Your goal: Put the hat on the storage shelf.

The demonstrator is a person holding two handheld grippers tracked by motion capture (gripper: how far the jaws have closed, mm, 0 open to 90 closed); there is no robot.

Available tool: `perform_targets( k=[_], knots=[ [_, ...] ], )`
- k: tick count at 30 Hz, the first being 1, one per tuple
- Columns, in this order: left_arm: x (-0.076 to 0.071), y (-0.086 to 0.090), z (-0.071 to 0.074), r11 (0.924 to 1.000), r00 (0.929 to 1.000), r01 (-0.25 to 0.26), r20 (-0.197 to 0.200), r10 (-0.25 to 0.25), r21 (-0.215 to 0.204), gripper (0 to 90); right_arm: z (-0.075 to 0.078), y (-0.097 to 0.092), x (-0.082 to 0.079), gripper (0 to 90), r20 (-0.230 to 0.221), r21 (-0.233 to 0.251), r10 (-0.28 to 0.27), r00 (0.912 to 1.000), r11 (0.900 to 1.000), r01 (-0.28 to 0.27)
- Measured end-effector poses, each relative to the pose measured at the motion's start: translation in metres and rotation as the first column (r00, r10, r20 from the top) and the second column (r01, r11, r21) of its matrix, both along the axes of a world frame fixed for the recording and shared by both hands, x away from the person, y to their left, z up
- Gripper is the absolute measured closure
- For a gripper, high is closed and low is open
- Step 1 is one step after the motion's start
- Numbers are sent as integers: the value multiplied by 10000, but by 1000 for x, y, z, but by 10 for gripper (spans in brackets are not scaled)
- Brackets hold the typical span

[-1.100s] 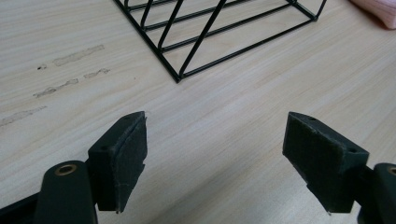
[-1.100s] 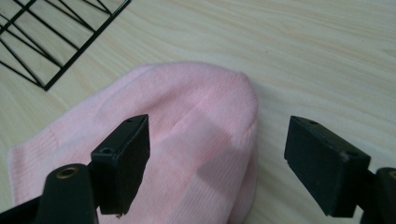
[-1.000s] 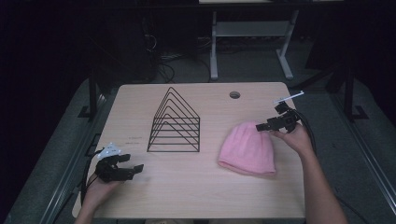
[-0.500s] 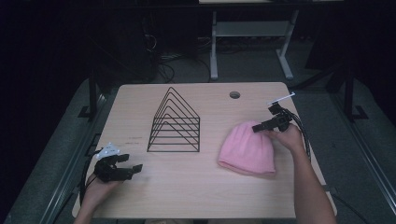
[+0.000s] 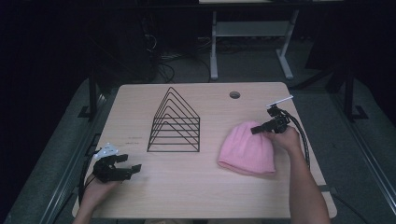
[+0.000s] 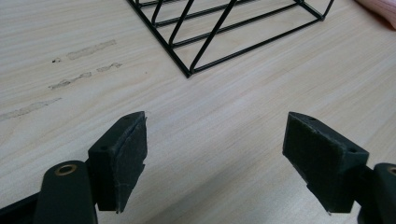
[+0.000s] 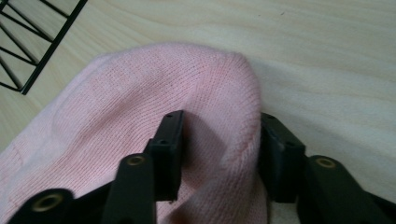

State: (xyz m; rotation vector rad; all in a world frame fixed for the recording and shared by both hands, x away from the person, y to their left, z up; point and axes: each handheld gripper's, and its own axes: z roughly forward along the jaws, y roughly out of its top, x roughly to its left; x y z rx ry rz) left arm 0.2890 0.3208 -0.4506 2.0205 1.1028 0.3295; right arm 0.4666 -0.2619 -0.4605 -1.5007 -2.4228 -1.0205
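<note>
On the table (image 5: 187,196) I count one pink knit hat (image 5: 247,149), one black wire rack (image 5: 175,123) shaped like a row of nested triangles, and two hand-held grippers, one in each of the person's hands. The hat lies flat on the right half of the wood, just to the right of the rack and apart from it, its rounded crown pointing away from the person and its folded brim nearest them. The right gripper (image 7: 217,140) has come down on the crown's far right edge; its jaws have just been closing and now pinch a raised fold of the soft ribbed knit between the pads, one jaw pressed on top of the fabric, the other against its outer side. The left gripper (image 6: 215,154) sits low over bare wood at the near left corner, jaws spread wide with nothing between them. Only a corner of the rack is seen from the left gripper, and a sliver of pink at the upper right edge there. Faint scuff marks (image 6: 77,70) streak the wood beside the rack.
</note>
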Motion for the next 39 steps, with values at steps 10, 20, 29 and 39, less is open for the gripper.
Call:
perform_targets(
  k=[10,20,29,39],
  knots=[
    [1,-1,0,10000,10000,55,7,-55,10,219,3,0,-5,746,88,254,228,9997,9994,-230],
    [0,0,0,10000,10000,23,2,-23,-50,219,31,3,-16,770,968,584,483,9941,9968,-542],
    [0,0,2,9998,10000,30,49,-29,-199,221,63,10,-34,777,1878,867,614,9803,9931,-788],
    [-3,-3,2,9998,9999,113,-2,-113,-179,224,96,17,-53,782,2840,991,969,9539,9866,-1297]
  ],
)
